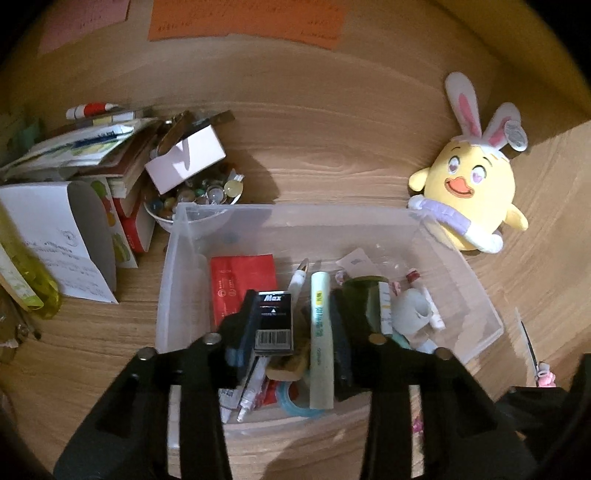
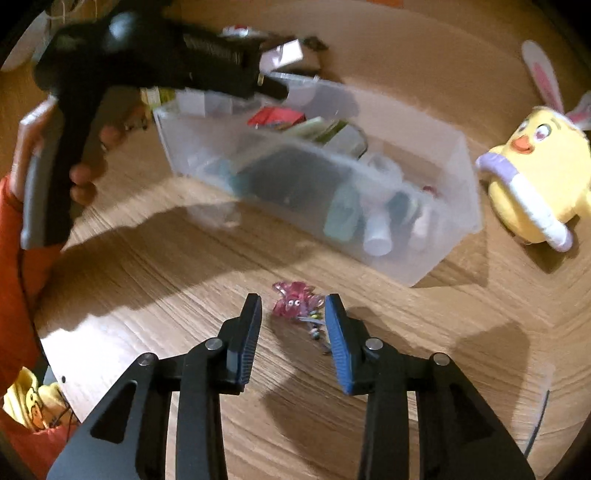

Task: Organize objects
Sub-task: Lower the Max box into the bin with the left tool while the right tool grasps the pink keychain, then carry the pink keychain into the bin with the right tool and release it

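My right fingers (image 2: 291, 332) stand parted around the pink trinket (image 2: 293, 302) on the bench (image 2: 147, 277), gripping nothing; left fingers (image 1: 291, 332), released, straddle the black box (image 1: 274, 319) in the bin (image 1: 480, 295); the trinket may skid away

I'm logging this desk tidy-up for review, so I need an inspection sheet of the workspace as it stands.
Surface: wooden desk, lit, with shadows.
Job's things: clear bin holds a Max box, red packet, pale tube and more; pink trinket lies on the desk outside it.
Clutter: book pile, bowl of marbles, yellow plush chick.
Grippers: left tool open above the bin; right tool open, astride the trinket.
Cables: nothing seen.
Surroundings: orange paper; red sleeve.
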`<state>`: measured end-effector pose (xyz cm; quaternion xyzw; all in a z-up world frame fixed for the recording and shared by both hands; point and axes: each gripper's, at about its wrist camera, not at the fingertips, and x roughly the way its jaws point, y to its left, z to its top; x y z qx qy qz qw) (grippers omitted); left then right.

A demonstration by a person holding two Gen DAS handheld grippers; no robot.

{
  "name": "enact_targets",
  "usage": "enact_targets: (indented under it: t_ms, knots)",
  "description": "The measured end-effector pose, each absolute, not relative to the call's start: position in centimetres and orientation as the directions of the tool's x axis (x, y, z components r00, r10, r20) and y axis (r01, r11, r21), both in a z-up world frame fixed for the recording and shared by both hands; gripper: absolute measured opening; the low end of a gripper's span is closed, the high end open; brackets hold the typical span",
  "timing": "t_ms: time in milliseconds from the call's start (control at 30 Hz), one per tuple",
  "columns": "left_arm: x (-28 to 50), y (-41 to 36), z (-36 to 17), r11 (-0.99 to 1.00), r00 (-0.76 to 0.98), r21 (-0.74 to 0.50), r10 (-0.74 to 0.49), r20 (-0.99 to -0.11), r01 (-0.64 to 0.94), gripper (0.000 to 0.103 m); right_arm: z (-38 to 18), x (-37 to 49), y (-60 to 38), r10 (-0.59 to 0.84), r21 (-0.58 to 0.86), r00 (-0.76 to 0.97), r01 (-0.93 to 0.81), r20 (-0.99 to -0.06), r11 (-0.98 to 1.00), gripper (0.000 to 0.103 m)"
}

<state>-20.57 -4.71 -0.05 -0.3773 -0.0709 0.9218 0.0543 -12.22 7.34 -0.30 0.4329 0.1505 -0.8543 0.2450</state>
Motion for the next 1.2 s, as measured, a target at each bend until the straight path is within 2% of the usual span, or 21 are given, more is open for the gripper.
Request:
enact_targets:
  t_ms: [33,167,267,300,567,600,633,700,967,1100,1200]
  knots:
    - [-20.4,-4.7,0.1,-0.984,-0.714,-0.170,0.154,-0.683,-0.049,0.048,-0.5,-12.4,7.3,-0.285,-0.043,-0.499,0.547,-0.818,-0.836,0.032]
    - [-18.9,-4.3,1.1,-0.986,-0.740,-0.150,0.153,-0.655,-0.071,0.051,-0.4,-13.1,7.2,-0.292,-0.028,-0.497,0.541,-0.817,-0.840,0.031]
    - [-17.6,-4.1,1.7,-0.986,-0.760,-0.143,0.155,-0.631,-0.083,0.056,-0.4,-13.3,7.2,-0.298,-0.023,-0.503,0.536,-0.811,-0.844,0.013]
    - [-17.2,-4.2,1.9,-0.986,-0.765,-0.143,0.158,-0.624,-0.087,0.058,-0.3,-13.3,7.1,-0.287,-0.034,-0.510,0.530,-0.811,-0.847,0.011]
    - [-13.0,-4.4,3.5,-0.988,-0.819,-0.121,0.147,-0.555,-0.095,0.065,1.3,-12.3,7.5,-0.314,-0.017,-0.545,0.518,-0.777,-0.855,0.011]
    - [-12.7,-4.4,3.6,-0.988,-0.824,-0.119,0.144,-0.548,-0.094,0.070,1.9,-12.1,7.4,-0.318,-0.015,-0.555,0.514,-0.769,-0.858,0.011]
    - [-12.3,-4.4,3.8,-0.989,-0.831,-0.116,0.141,-0.539,-0.093,0.078,2.6,-12.0,7.6,-0.325,-0.013,-0.567,0.510,-0.757,-0.860,0.011]
    - [-11.3,-4.4,4.1,-0.989,-0.849,-0.113,0.136,-0.511,-0.090,0.085,4.2,-12.2,7.9,-0.340,-0.003,-0.590,0.502,-0.732,-0.865,0.011]
    - [-9.4,-3.6,3.9,-0.994,-0.868,-0.073,0.106,-0.485,-0.080,0.089,9.3,-15.3,8.1,-0.366,0.030,-0.671,0.456,-0.645,-0.889,0.011]
    - [-8.9,-3.3,3.4,-0.993,-0.868,-0.086,0.111,-0.484,-0.079,0.096,9.0,-18.4,7.1,-0.347,0.032,-0.658,0.440,-0.668,-0.897,0.011]
    - [-8.6,-3.2,3.1,-0.993,-0.867,-0.090,0.114,-0.485,-0.080,0.096,7.6,-20.8,6.3,-0.332,0.045,-0.622,0.429,-0.709,-0.902,0.011]
